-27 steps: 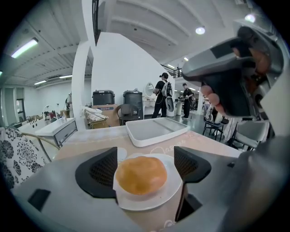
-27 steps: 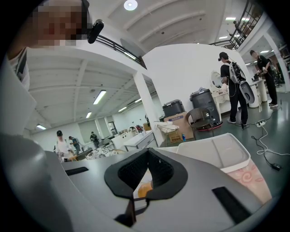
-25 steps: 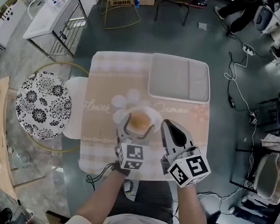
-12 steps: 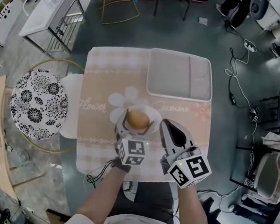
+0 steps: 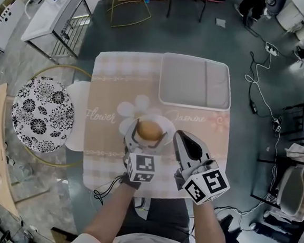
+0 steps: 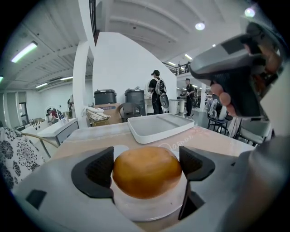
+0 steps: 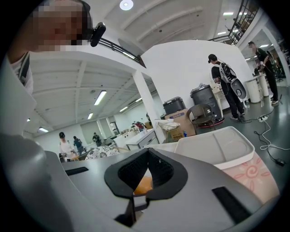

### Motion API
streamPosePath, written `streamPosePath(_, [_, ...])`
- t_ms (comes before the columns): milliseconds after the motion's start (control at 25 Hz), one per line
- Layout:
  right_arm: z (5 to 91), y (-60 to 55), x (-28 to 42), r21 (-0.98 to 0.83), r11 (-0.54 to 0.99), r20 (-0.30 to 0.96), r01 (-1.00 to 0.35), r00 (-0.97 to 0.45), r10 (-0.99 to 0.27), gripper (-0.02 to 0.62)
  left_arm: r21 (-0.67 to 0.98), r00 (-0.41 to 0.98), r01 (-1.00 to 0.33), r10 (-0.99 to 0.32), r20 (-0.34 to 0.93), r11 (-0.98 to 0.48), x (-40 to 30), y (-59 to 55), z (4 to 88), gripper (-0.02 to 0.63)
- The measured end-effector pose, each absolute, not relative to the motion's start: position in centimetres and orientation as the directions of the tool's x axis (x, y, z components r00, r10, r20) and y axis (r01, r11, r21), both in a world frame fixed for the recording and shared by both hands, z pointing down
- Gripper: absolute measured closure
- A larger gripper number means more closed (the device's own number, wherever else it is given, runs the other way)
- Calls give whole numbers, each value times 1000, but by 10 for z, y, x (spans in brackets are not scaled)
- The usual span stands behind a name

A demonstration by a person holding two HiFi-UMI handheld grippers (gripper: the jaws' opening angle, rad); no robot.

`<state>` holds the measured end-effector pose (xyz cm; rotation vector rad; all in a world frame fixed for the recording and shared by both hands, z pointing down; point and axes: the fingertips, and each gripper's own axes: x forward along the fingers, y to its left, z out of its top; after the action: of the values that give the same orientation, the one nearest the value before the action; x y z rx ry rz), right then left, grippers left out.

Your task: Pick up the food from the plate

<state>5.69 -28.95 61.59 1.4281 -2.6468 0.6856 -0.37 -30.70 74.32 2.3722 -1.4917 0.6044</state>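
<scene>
A square tabletop (image 5: 103,164) is covered by a pale pink checked cloth printed with white flowers and script lettering. It stands on a grey floor (image 5: 149,36) in a large open workroom. A round chair with a black-and-white floral cushion (image 5: 42,113) sits just beside the tabletop's left edge. A white side table (image 5: 50,17) stands farther off at the upper left, and cables (image 5: 255,90) trail over the floor to the right. A white two-compartment tray (image 5: 195,84) rests on the far right part of the cloth.

Near the middle of the tabletop, a round golden-brown bun (image 5: 149,129) lies on a small white plate (image 5: 169,126). The left gripper (image 5: 148,137) reaches over the near rim of the plate with its dark fingers (image 6: 97,172) spread wide, one on each side of the bun. The left finger is right at the bun's edge and the right one stands a little off it, so the bun sits between them without being squeezed. The right gripper (image 5: 181,138) is just beside the plate on its right, with its fingers pressed together at the tips and nothing between them.
</scene>
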Motion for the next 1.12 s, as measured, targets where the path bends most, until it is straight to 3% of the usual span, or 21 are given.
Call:
streamPosePath(600, [548,-280,43,-332,489,270,-807,-578,-770,581,25,423,-883,-772,475,-469,-11,-285,642,164])
streamPosePath(1120, [448,-271,36,-273,514,201,-813,-571,-796,581,28,457,-871,-785,420,-491,-24,-269,508,164])
